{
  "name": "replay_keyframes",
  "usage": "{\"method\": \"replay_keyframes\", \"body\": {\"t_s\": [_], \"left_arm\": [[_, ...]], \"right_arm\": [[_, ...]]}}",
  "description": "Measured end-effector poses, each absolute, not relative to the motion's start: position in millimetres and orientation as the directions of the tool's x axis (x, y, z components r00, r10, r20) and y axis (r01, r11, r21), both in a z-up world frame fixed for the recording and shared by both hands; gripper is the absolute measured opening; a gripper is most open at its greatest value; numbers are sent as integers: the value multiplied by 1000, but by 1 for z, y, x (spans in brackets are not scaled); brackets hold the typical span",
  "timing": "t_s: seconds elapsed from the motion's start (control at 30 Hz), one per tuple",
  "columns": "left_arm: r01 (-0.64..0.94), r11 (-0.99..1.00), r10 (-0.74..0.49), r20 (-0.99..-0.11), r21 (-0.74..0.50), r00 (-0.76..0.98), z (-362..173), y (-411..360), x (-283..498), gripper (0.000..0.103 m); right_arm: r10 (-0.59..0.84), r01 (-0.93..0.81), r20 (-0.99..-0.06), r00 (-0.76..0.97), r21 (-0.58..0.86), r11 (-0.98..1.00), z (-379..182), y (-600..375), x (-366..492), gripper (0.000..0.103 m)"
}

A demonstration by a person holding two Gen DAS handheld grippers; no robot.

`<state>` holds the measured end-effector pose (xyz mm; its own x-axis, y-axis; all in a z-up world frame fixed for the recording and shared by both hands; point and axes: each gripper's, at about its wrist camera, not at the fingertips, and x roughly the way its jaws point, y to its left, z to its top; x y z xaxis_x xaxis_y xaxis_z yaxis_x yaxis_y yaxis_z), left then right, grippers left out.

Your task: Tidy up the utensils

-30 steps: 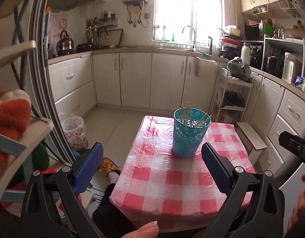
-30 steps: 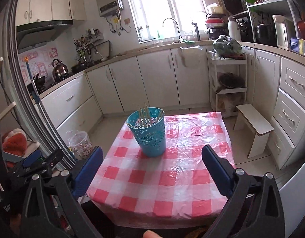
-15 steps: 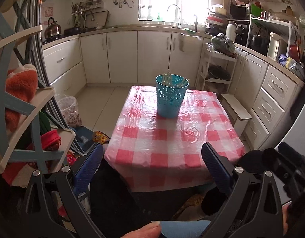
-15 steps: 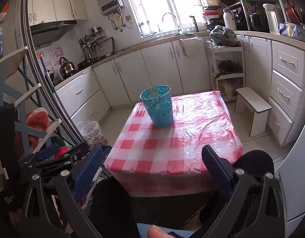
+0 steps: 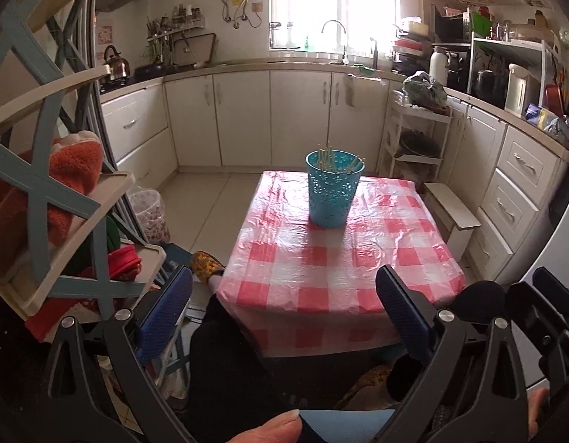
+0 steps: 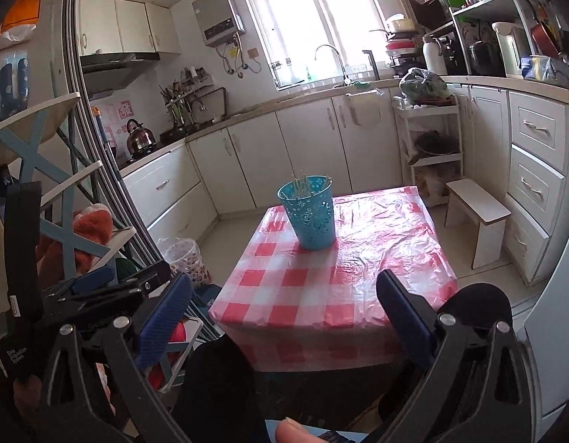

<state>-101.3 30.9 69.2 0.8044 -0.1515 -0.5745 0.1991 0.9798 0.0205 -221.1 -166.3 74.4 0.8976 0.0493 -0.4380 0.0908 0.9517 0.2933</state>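
Note:
A teal perforated cup [image 5: 334, 189] stands upright near the far end of a small table with a red-and-white checked cloth [image 5: 340, 265]. Several pale utensils [image 5: 330, 158] stand inside it. It also shows in the right wrist view [image 6: 311, 217], on the cloth [image 6: 332, 288]. My left gripper [image 5: 284, 306] is open and empty, held back from the table's near edge. My right gripper [image 6: 284, 310] is open and empty too, also short of the near edge. The left gripper [image 6: 99, 288] shows at the left of the right wrist view.
A blue-and-cream shelf rack [image 5: 62, 184] with orange cloth stands close on the left. A bin [image 5: 151, 214] sits on the floor beside it. A white step stool [image 5: 454, 217] stands right of the table. Cabinets line the back and right walls.
Both grippers have drawn back from the table and away from the cup, which now looks smaller and farther off. Both stay open and empty.

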Motion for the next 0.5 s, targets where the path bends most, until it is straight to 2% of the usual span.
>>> {"method": "replay_keyframes", "body": {"t_s": [0.2,0.5], "left_arm": [[170,979,-87,-537,108,839,72,22,-112,95],[178,980,-105,-532,87,840,76,21,-116,95]], "right_arm": [[51,100,-454,890,302,948,72,-169,-221,96],[18,122,-435,900,293,948,75,-169,-228,96]]}}
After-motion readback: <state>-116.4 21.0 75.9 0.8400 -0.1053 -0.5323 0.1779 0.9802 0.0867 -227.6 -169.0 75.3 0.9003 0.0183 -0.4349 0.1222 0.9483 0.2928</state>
